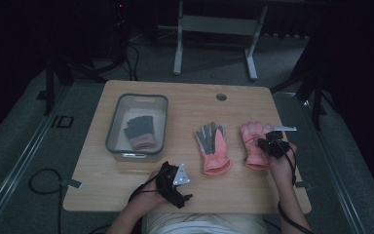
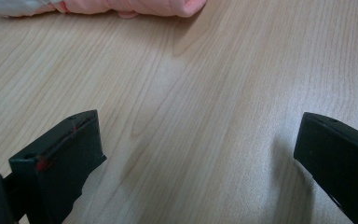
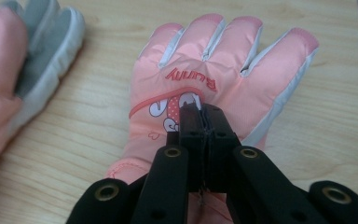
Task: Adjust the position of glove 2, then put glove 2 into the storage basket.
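Right gripper view: right claw point(image 3: 204, 112) pinches the pink glove's point(image 3: 223, 70) back fabric; lift slowly, keeping grip.

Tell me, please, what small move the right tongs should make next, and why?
Probably lift a little. The right tongs are shut on the back of the right glove, which lies flat on the table. One glove already lies in the bin, so raising this one clear looks like the start of carrying it there.

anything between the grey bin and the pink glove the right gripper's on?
Yes: a second pink glove, grey palm up, lies on the table between the bin and the gripped glove, per the high view.
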`<state>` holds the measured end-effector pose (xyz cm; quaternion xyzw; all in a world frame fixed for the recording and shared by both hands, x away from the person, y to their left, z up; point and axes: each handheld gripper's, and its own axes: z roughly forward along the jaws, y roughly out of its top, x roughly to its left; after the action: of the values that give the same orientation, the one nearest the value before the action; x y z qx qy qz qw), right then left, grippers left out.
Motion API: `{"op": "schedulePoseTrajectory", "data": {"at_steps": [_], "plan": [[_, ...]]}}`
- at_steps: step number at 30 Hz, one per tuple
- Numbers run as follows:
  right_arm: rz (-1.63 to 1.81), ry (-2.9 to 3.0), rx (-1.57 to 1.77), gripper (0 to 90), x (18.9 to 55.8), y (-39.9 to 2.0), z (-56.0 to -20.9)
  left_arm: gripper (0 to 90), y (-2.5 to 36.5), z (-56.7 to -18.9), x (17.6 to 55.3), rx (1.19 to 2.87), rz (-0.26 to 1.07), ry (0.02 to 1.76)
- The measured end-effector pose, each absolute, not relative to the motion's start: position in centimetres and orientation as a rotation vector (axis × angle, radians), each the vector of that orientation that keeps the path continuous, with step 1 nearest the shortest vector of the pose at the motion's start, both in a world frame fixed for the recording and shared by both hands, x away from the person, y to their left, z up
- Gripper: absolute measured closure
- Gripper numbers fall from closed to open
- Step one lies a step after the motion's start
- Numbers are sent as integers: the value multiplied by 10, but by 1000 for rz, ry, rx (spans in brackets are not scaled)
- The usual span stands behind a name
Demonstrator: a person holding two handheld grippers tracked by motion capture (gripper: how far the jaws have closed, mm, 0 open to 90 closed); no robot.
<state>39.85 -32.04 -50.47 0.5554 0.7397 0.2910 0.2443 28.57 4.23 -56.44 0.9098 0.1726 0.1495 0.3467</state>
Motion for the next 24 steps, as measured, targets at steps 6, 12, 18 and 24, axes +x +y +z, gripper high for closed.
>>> {"op": "schedulePoseTrajectory", "data": {"at_steps": [6, 12, 18, 24], "plan": [[836, 1972, 1505, 881, 392, -319, -481, 6, 42, -564, 286, 2363, 393, 445], [870, 1955, 1430, 881, 382, -304, -450, 6, 41, -564, 285, 2359, 392, 449], [905, 1928, 1377, 881, 373, -283, -423, 6, 41, -564, 285, 2356, 392, 449], [932, 1947, 1325, 881, 367, -260, -407, 6, 41, -564, 285, 2358, 393, 448]]}}
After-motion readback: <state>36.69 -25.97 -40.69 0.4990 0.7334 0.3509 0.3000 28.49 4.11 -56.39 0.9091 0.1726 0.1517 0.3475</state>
